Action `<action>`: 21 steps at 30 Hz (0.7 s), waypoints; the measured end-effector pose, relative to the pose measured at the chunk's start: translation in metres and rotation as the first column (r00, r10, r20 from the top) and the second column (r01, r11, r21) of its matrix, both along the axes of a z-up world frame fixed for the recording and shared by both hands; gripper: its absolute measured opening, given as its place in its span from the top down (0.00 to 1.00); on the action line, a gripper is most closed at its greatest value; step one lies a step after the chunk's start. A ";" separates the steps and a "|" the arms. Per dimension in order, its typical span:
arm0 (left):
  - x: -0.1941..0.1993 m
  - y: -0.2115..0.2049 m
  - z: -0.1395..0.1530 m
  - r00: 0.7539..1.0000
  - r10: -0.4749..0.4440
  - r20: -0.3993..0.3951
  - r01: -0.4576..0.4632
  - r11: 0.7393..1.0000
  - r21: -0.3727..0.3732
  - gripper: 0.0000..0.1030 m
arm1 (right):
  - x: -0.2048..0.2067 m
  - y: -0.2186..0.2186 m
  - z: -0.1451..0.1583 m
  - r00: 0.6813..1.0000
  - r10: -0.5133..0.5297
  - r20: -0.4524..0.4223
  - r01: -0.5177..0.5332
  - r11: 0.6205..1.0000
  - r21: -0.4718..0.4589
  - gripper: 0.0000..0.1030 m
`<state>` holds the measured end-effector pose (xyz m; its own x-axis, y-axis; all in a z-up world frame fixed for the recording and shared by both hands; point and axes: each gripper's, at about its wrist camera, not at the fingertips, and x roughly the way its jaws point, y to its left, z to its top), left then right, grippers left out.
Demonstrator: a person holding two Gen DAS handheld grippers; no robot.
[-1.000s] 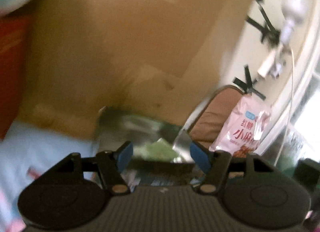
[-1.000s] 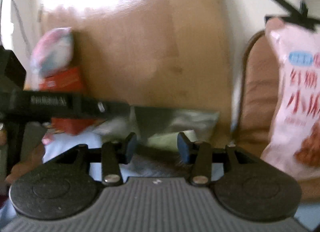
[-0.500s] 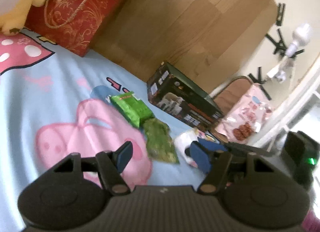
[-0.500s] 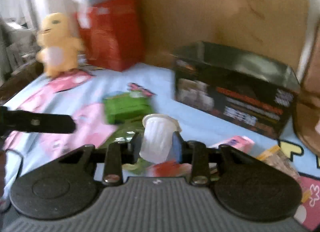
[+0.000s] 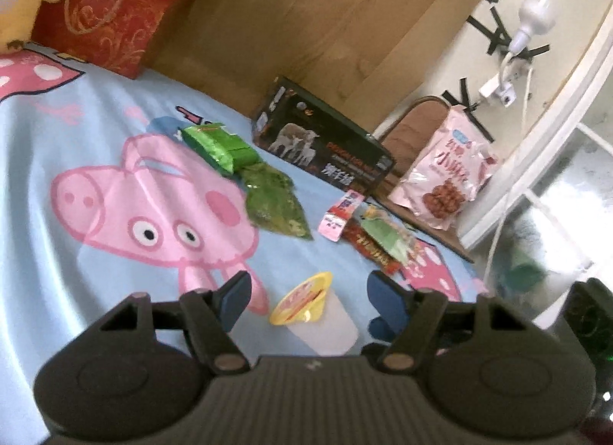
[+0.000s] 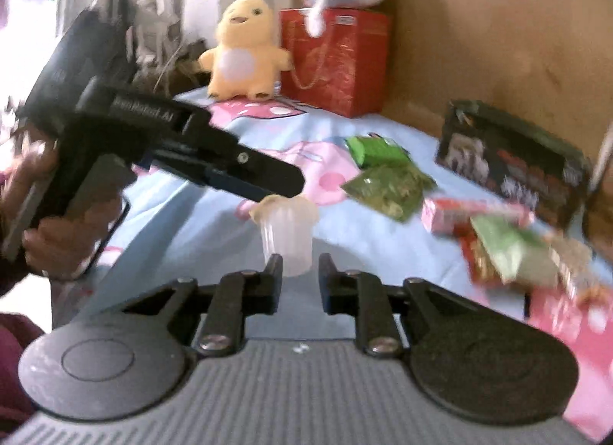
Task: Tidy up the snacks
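Blue cartoon-pig bedsheet [image 5: 57, 146] holds scattered snacks; our right gripper [image 6: 300, 270], jaws just closing, pinches the translucent jelly cup with yellow foil lid [image 5: 320, 314] by its base, so we centre the open, widening left gripper [image 5: 306, 291] around it before closing.

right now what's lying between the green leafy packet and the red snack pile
A small pink-and-red carton lies there on the blue sheet, close beside the red snack pile and apart from the green leafy packet; the left wrist view shows it.
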<state>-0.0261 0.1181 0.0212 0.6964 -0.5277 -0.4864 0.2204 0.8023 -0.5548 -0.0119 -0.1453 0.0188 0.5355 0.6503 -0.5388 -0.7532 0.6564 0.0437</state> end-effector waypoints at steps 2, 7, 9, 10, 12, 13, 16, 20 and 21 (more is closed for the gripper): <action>-0.003 -0.004 0.001 1.000 0.026 0.002 -0.026 0.999 0.040 0.34 | -0.001 -0.005 -0.003 0.999 -0.036 -0.022 0.037 0.998 0.046 0.73; -0.004 -0.010 -0.002 0.997 0.072 -0.018 -0.070 0.992 0.102 0.34 | -0.002 -0.008 -0.010 0.995 -0.049 -0.087 0.059 0.991 0.120 0.61; -0.005 -0.013 -0.001 0.997 0.079 -0.014 -0.076 0.990 0.120 0.34 | 0.000 -0.004 -0.014 0.994 -0.042 -0.104 0.054 0.992 0.117 0.59; -0.005 -0.014 -0.001 0.996 0.083 -0.015 -0.080 0.989 0.128 0.34 | 0.001 -0.001 -0.016 0.993 -0.041 -0.112 0.054 0.992 0.110 0.59; -0.004 -0.016 0.001 0.996 0.088 -0.020 -0.084 0.987 0.139 0.33 | 0.002 0.006 -0.016 0.994 -0.033 -0.100 0.043 0.994 0.099 0.58; -0.004 -0.016 0.001 0.996 0.090 -0.022 -0.086 0.986 0.144 0.32 | 0.003 0.009 -0.016 0.996 -0.026 -0.090 0.034 0.995 0.090 0.58; -0.002 -0.018 0.001 0.995 0.093 -0.024 -0.088 0.985 0.151 0.32 | 0.003 0.020 -0.018 0.999 -0.015 -0.042 0.017 0.999 0.045 0.57; 0.000 -0.019 0.002 0.996 0.083 -0.025 -0.078 0.986 0.147 0.38 | 0.004 0.023 -0.019 1.000 -0.016 -0.020 0.016 0.999 0.027 0.57; 0.000 -0.019 0.002 0.997 0.074 -0.023 -0.070 0.988 0.141 0.44 | 0.005 0.023 -0.019 1.000 -0.021 -0.021 0.022 0.999 0.029 0.58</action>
<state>-0.0260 0.0986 0.0234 0.7153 -0.4020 -0.5716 0.1451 0.8856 -0.4413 -0.0073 -0.1228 -0.0003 0.5382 0.6545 -0.5310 -0.7377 0.6705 0.0786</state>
